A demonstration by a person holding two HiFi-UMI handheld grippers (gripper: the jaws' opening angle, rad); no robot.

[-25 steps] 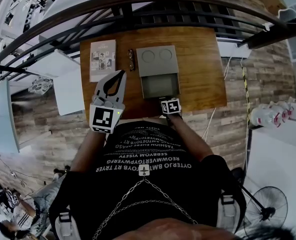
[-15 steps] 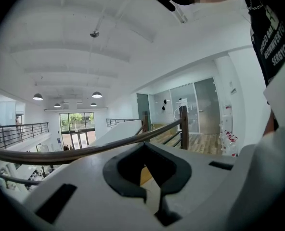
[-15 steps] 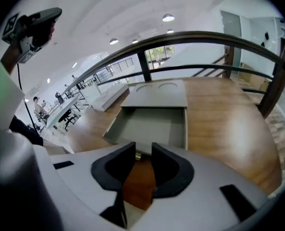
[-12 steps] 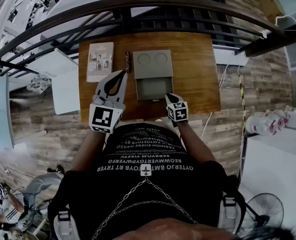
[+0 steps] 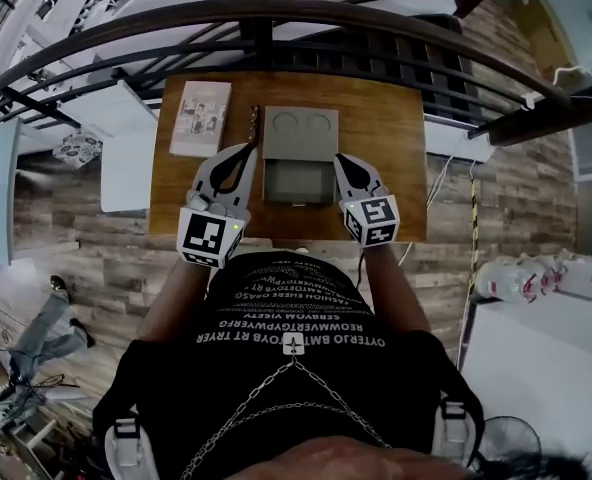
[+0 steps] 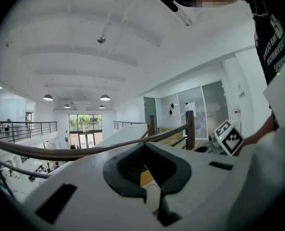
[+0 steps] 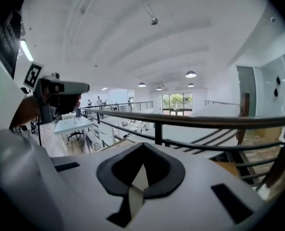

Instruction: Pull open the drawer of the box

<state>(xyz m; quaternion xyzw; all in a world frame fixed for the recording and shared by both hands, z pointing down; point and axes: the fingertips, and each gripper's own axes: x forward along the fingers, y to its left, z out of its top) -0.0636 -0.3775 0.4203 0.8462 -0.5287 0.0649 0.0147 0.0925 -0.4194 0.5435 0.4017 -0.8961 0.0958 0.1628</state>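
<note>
Although the task called for a pull, the drawer (image 5: 298,180) already stood out from the front of the grey box (image 5: 298,128), reaching toward the near edge of the worktop (image 5: 401,118). The box itself sat about midway along the worktop, closer to the far edge. The left gripper (image 5: 244,151) hung just beside the drawer's left side and the right gripper (image 5: 340,160) just beside its right side, both over the near edge. From above I could not tell whether either one touched the drawer. Each gripper had its jaws closed together with nothing between them, and both gripper views looked up past a railing to the ceiling, not at the box. A booklet (image 5: 200,118) lay toward the far left corner, and a small dark object (image 5: 254,123), too small to identify, lay between the booklet and the box.

I judged the pulling step to be at or near its end. If the drawer needed to come further, one gripper would have to tilt down, open its jaws and take the drawer's front lip squarely before drawing it toward the near edge
</note>
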